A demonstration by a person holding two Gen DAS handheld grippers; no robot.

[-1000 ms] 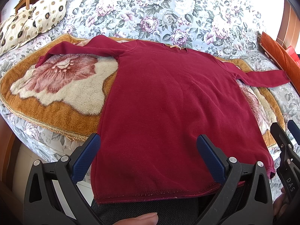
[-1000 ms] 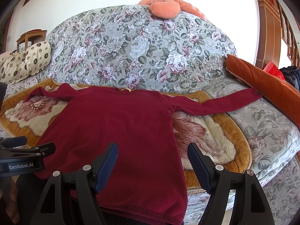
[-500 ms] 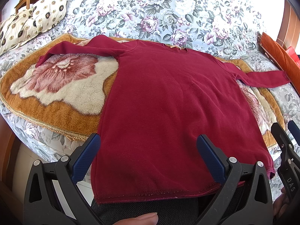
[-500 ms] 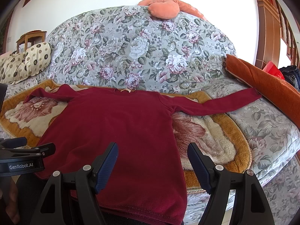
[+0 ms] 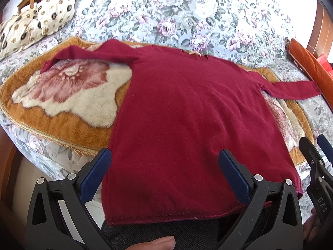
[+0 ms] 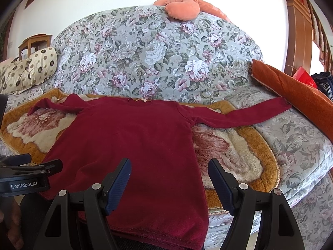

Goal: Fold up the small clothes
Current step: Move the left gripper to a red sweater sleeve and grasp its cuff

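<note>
Red long-sleeved top (image 5: 187,120) lies spread flat, front side up or down can't tell, on a plush flower-print blanket (image 5: 68,95) over the seat of a floral sofa (image 5: 187,10). Neckline towards the sofa back, hem (image 5: 170,216) at the seat's front edge, hanging a bit over it. Hem's lowest part is partly covered by gripper frames in both views, and something dark below it is cut off by the frame, so can't make out what it is.

Left sleeve (image 5: 83,54) lies bent on the blanket, cuff end blurred. Right sleeve (image 6: 239,114) runs straight out past the blanket's edge onto the sofa fabric; its cuff touches or nearly touches the orange cushion (image 6: 291,87), can't tell which.

Left hand-held gripper (image 5: 166,175) hovers just over the lower left part of the top, jaws spread wide, nothing between them. Right hand-held gripper (image 6: 169,183) sits over the lower right part, jaws also wide apart, holding nothing. Whether the fingertips touch the cloth isn't clear from either view. A thumb tip shows at the bottom edge of the left view, mostly cut off.

Around: patterned cream pillows (image 6: 29,70) at the sofa's left end, a wooden stand (image 6: 35,41) behind them, a peach-coloured plush item (image 6: 183,8) atop the backrest, half hidden. Red and dark things behind the orange cushion are too small to identify.
</note>
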